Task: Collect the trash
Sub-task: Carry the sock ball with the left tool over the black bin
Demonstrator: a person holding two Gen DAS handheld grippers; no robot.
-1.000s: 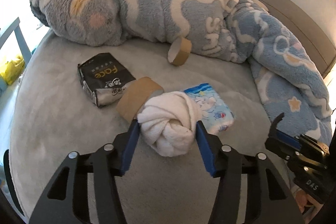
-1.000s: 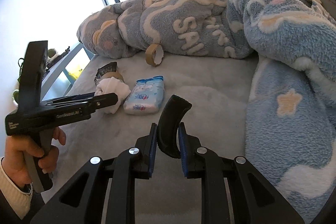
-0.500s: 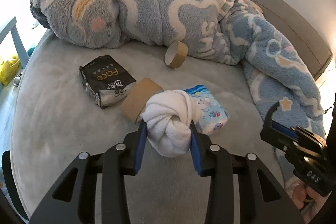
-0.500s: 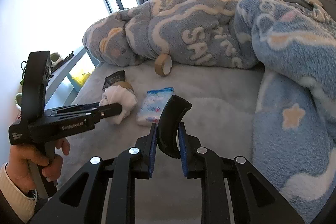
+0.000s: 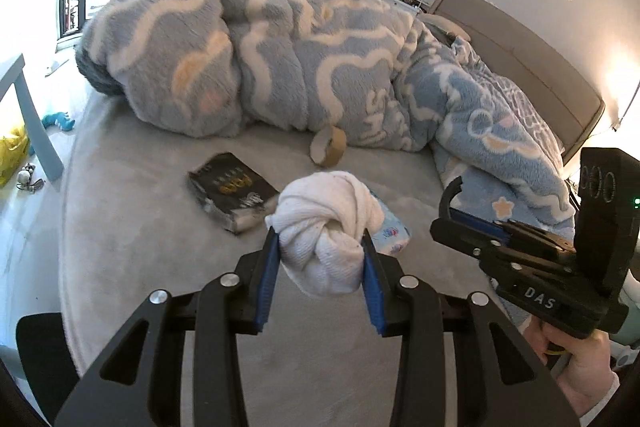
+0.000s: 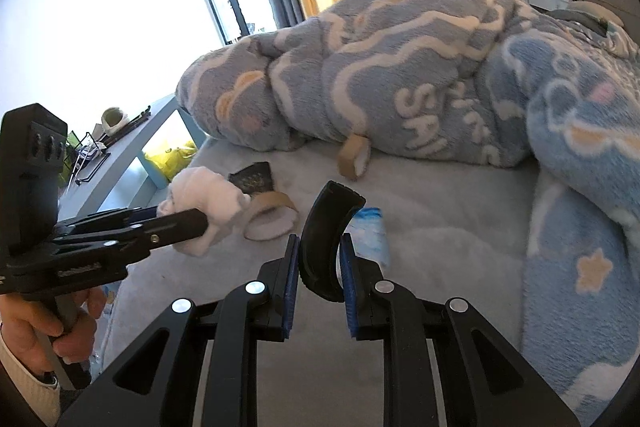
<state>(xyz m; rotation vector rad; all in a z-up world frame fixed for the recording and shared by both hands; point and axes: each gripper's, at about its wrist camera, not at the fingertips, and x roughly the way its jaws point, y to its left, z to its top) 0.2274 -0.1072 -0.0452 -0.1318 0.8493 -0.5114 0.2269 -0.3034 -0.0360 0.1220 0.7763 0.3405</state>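
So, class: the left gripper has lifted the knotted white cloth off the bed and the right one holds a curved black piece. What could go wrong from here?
1. The knotted white cloth is soft and bulges well beyond the left gripper; it could slip out.
2. The curved black piece sticks out above the right gripper, so it may snag the fleece blanket.
3. The flat cardboard roll lies just beneath the cloth and could be overlooked.

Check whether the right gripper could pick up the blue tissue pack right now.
Probably not yet. The right gripper is already shut on a curved black piece, so its jaws are occupied. The blue tissue pack lies just ahead on the grey bedcover with nothing over it, so the path itself looks free.
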